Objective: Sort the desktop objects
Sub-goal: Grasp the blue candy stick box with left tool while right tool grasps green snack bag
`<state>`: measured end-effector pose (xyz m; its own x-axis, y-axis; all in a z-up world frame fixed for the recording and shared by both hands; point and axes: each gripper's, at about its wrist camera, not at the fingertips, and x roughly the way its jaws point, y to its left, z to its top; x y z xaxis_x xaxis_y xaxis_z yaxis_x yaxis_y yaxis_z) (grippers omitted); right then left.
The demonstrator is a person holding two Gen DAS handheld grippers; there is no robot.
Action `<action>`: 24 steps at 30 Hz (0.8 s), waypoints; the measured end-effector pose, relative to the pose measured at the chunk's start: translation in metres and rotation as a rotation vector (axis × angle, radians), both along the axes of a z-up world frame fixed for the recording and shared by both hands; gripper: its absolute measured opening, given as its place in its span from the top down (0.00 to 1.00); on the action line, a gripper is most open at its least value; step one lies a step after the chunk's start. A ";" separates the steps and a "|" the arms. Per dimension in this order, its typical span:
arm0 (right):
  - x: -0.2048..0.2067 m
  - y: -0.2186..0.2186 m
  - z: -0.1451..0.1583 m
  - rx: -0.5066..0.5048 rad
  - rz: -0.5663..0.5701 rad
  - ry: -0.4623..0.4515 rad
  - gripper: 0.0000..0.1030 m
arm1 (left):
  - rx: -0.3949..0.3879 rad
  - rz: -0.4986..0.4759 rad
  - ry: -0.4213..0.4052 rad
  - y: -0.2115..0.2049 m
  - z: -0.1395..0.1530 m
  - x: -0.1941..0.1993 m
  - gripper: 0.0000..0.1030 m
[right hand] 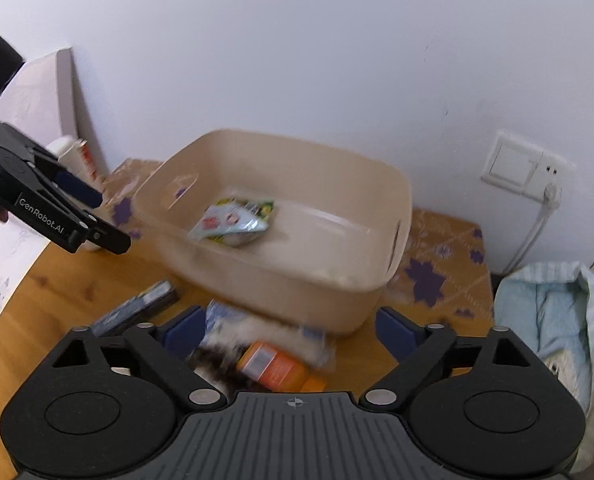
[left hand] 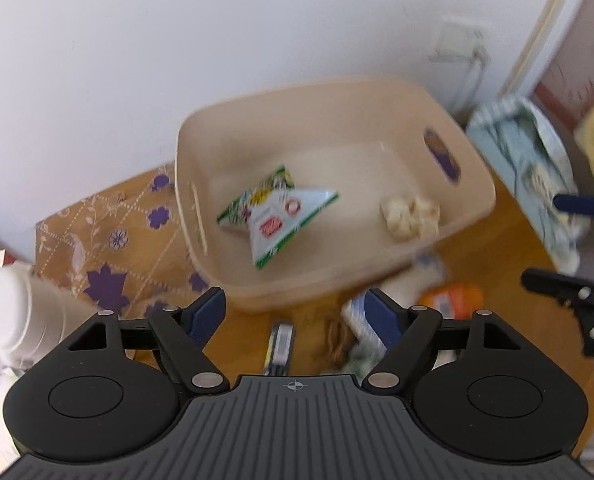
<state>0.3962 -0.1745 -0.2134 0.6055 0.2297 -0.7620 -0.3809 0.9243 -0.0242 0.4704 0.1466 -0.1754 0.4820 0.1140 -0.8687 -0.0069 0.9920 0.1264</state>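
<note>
Both handheld grippers hover over a cluttered wooden desk, each with its blue-padded fingers spread wide and holding nothing. The left gripper looks down toward a beige plastic storage bin with cut-out handles, which sits against the white wall, partly on a brown cloth with purple flowers. Inside the bin lie a green-and-white snack packet and a crumpled cream-coloured wad in the near right corner — sorted items, by the look of it.

The right gripper hangs above the pile yet to be sorted, just in front of the bin: an orange-labelled small container, a blue-and-white wrapped packet touching it, something dark and furry beneath that blur makes hard to name, and a dark flat rectangular pack lying a little apart to the left.

The risk, judged from here, lies in the crowding. The orange container and the wrapped packet overlap, so fingers closing on one may catch the other and drag both, or pinch only crinkly wrapping and let it slip on the lift. The pile also sits tight against the bin's front wall — a low approach could nudge the bin along the cloth. Both views are blurred, which suggests fast movement and adds to the chance of a misjudged grasp.
</note>
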 end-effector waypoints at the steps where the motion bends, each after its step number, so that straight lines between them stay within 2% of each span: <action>1: -0.008 0.002 -0.002 -0.001 0.007 0.006 0.06 | 0.015 -0.018 0.014 0.000 -0.003 -0.007 0.24; 6: -0.040 0.019 -0.023 -0.009 0.077 0.074 0.06 | 0.063 -0.056 0.083 0.011 -0.027 -0.034 0.24; 11: -0.064 0.044 -0.043 -0.062 0.234 0.113 0.06 | 0.069 -0.054 0.146 0.025 -0.054 -0.057 0.24; 15: -0.067 0.057 -0.058 -0.114 0.333 0.146 0.06 | 0.086 -0.070 0.194 0.030 -0.074 -0.071 0.24; 24: -0.062 0.070 -0.090 -0.170 0.395 0.237 0.07 | 0.084 -0.075 0.255 0.032 -0.110 -0.076 0.24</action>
